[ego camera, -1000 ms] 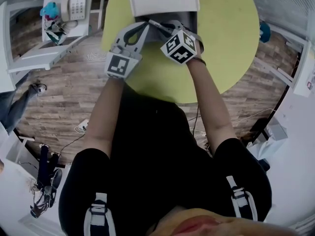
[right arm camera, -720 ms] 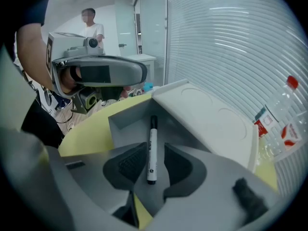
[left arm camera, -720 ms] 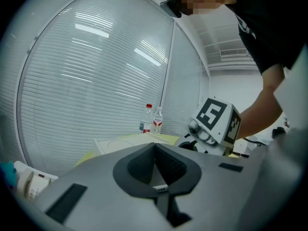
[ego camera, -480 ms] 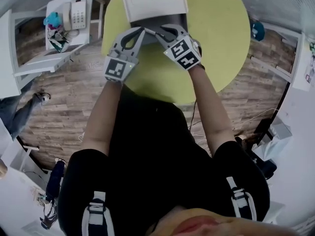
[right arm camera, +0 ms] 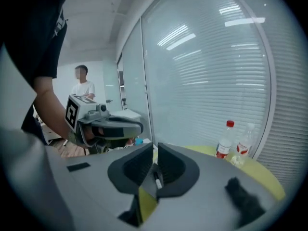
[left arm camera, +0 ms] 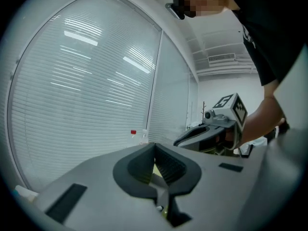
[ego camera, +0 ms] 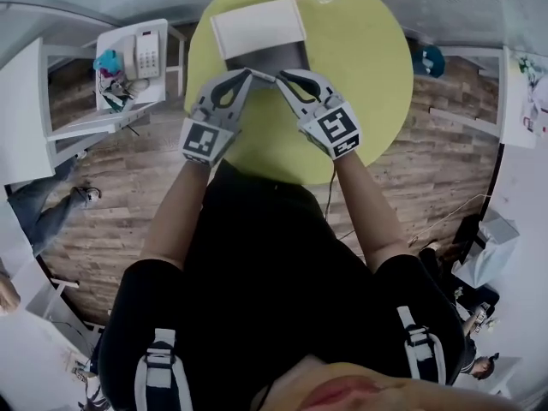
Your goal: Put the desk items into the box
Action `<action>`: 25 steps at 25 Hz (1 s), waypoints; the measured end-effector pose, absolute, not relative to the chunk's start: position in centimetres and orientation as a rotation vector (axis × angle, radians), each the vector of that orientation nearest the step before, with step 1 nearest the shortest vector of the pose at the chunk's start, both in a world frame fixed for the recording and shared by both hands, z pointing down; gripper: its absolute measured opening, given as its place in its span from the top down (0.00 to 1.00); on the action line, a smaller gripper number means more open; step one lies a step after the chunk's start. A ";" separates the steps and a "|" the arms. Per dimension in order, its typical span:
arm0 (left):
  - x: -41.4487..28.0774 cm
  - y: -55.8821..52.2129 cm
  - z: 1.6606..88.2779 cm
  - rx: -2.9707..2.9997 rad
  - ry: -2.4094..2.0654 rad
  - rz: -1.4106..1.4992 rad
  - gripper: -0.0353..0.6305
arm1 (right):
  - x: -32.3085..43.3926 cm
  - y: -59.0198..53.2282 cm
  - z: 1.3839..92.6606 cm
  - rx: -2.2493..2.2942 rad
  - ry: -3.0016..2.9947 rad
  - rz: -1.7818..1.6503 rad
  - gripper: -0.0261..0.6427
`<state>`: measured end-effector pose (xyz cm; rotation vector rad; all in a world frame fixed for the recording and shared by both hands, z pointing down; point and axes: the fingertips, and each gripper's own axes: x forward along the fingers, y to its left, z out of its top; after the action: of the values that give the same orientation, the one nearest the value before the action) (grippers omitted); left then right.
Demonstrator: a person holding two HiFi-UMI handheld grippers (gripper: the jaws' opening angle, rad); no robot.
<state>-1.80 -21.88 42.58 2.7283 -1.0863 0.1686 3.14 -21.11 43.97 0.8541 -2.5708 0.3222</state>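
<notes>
Round yellow-green tabletop [ego camera: 377, 67]: its far edge is cut off at the top of the head view, and its near edge is covered by the person's forearms.

Grey box [ego camera: 267, 56]: it stands on the tabletop with its white lid [ego camera: 257, 26] laid back open behind it. From the head view the interior reads only as a flat grey patch, and its contents cannot be made out.

Left claw [ego camera: 250, 74] and right claw [ego camera: 279, 75]: they meet tip to tip at the box's near edge and hide part of it.
- Left claw: the jaws are pressed together, with nothing seen between them.
- Right claw: the jaws are closing, with a narrow gap left between them.

Red-capped bottle [right arm camera: 224, 139] and clear bottle [right arm camera: 245, 139]: they stand side by side near the tabletop's far edge. In the head view they are cropped to stubs.

Slim white stick [right arm camera: 157, 179] with a dark tip: it shows low in the right claw's gap, against a grey surface. The pads are not seen pressing on it. What the item is, and whether it lies inside the box, is not determinable.
</notes>
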 end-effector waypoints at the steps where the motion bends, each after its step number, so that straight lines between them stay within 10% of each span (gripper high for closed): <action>1: -1.4 -21.5 41.5 2.747 -1.076 0.165 0.93 | 3.4 -20.7 42.4 0.879 -2.604 0.308 0.90; 25: 5.1 -14.7 29.3 2.884 -0.836 0.071 0.93 | 7.6 -14.3 28.9 1.147 -2.854 0.137 0.94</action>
<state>5.10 -14.69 29.33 2.8837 -0.8364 0.0713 7.59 -14.32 28.86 1.1472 -2.8537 0.1369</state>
